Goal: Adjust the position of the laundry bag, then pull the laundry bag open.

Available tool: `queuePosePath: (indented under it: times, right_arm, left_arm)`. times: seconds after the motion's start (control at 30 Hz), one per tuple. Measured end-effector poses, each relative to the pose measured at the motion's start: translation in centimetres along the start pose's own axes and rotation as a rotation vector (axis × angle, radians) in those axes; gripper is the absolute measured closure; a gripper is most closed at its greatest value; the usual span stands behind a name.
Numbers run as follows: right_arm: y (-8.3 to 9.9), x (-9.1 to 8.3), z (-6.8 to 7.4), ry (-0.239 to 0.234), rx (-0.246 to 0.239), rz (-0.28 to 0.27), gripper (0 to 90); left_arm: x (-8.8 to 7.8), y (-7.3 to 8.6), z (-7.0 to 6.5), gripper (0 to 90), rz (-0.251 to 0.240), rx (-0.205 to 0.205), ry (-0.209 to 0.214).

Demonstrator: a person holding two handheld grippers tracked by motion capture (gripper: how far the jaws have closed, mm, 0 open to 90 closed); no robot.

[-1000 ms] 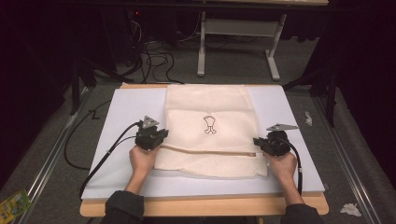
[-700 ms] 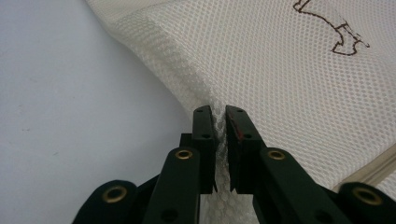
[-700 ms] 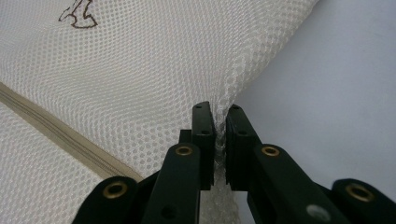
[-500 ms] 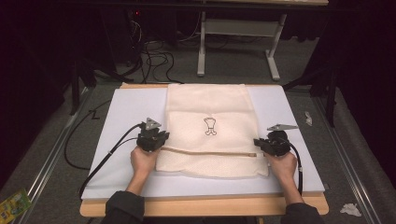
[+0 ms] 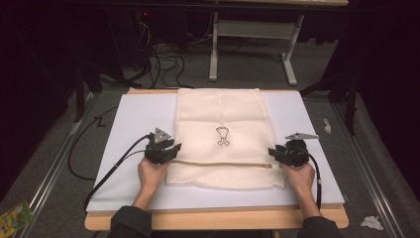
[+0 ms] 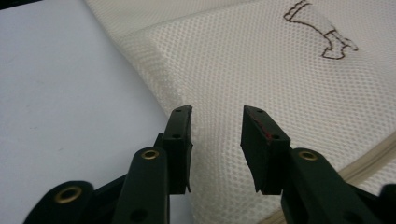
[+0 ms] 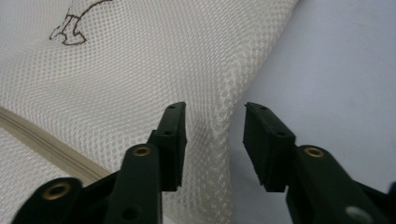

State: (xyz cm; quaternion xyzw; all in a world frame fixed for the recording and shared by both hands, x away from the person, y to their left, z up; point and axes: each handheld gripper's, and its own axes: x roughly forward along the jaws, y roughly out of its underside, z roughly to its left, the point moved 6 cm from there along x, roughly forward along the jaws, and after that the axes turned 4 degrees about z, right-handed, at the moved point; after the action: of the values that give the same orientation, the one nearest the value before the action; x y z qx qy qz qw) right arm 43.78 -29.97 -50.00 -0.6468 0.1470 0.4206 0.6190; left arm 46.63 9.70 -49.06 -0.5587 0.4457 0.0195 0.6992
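Your mesh bag [image 5: 222,139] lies folded on the surface [image 5: 133,119], long axis running away from you. Both grippers, left [image 5: 171,148] and right [image 5: 274,152], have just released; each side edge sits between parted fingers, equally near.

A white board [image 5: 129,129] covered a wooden table [image 5: 213,219] whose bare front edge showed below it. Behind the table, black cables [image 5: 163,59] lay tangled on the grey carpet [image 5: 59,198] beside a white metal frame [image 5: 252,34]. A green packet [image 5: 15,216] sat at lower left, and crumpled scraps of paper [image 5: 370,222] lay to the right.
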Motion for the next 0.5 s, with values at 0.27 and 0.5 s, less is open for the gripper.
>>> queuePosePath:
  times: [0.27,0.5]
  right_arm:
    - [0.6,-1.0,0.1,0.001,0.027,-0.032,41.8]
    - [1.8,-1.2,0.1,0.001,0.047,-0.007,39.5]
  left_arm:
    - [-0.6,0.6,-2.0,54.2,-0.042,0.02,0.041]
    - [0.2,1.6,-3.7,52.6,-0.038,0.037,0.068]
